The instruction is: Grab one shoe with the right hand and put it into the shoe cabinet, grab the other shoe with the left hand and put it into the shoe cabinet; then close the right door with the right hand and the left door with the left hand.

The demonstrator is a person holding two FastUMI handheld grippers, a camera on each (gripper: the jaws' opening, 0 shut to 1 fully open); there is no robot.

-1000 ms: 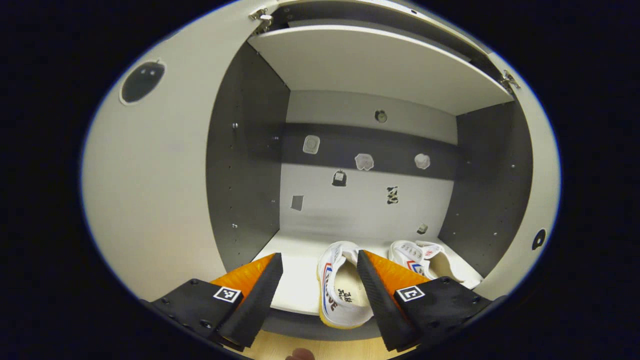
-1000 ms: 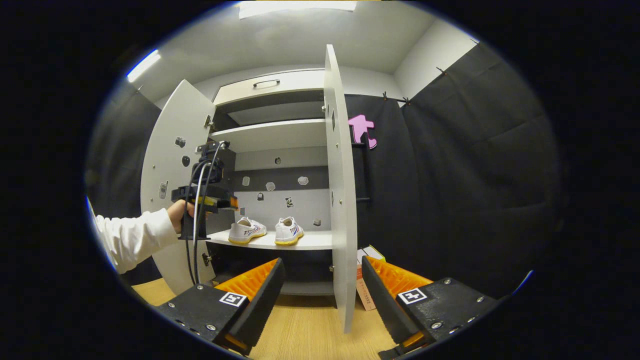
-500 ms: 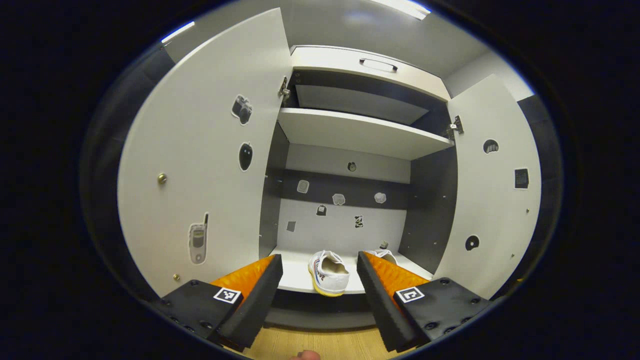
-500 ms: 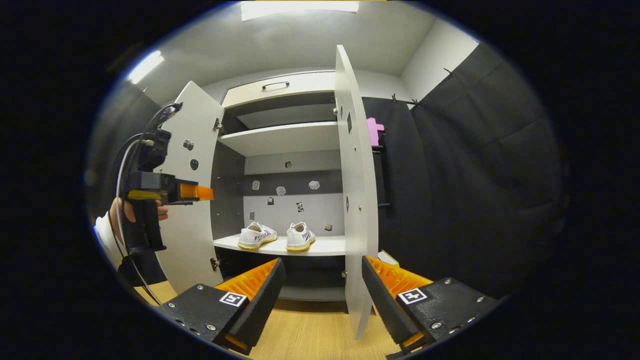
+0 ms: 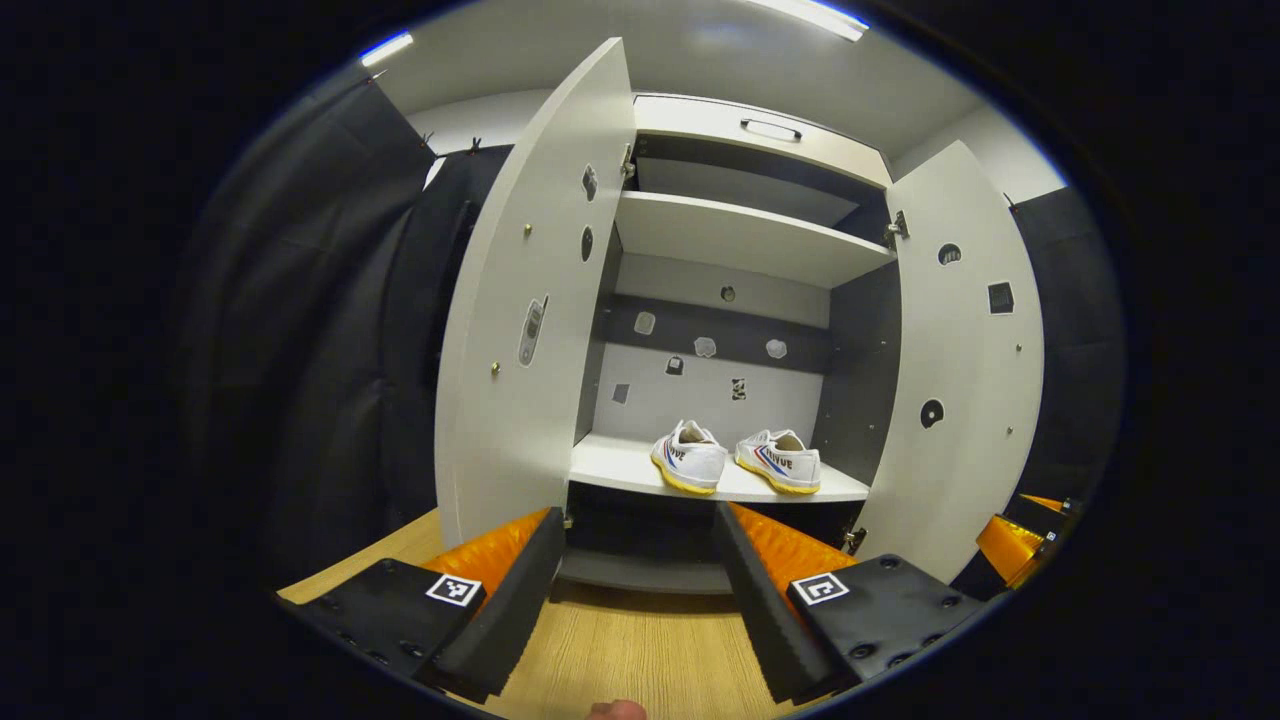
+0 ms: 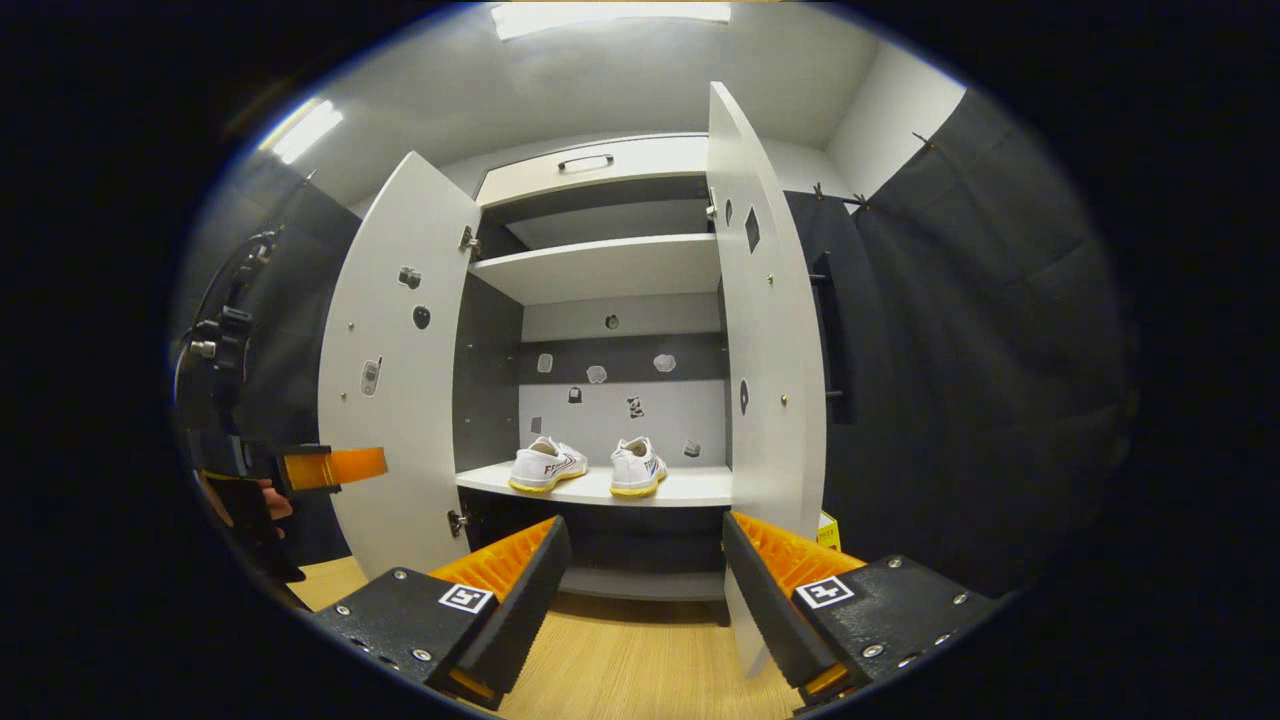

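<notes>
Right gripper view: two white shoes sit side by side on the middle shelf (image 6: pixel 690 487) of the shoe cabinet (image 6: pixel 600 165), the left shoe (image 6: pixel 545 465) and the right shoe (image 6: pixel 638 467) close together but apart, with both doors standing wide open. The right gripper (image 6: pixel 640 590) hovers low over the wooden floor (image 6: pixel 620 660) in front of the cabinet, its jaws apart and empty. The right door (image 6: pixel 770 340) stands just beyond its right finger, seen nearly edge-on. At the far left, the left gripper (image 6: pixel 330 467) is held by a hand near the outer side of the left door (image 6: pixel 395 370).

In the left gripper view, the same pair of shoes rests on the shelf, and the left gripper (image 5: pixel 640 590) also shows its jaws apart, holding nothing.

With both shoes stowed, the step in hand appears to be closing the right door. A good approach would bring the right gripper round to the door's outer face and push it near the free edge, far from the hinges, swinging it steadily so it does not bounce back. The shoes look set far enough back to clear the door.
</notes>
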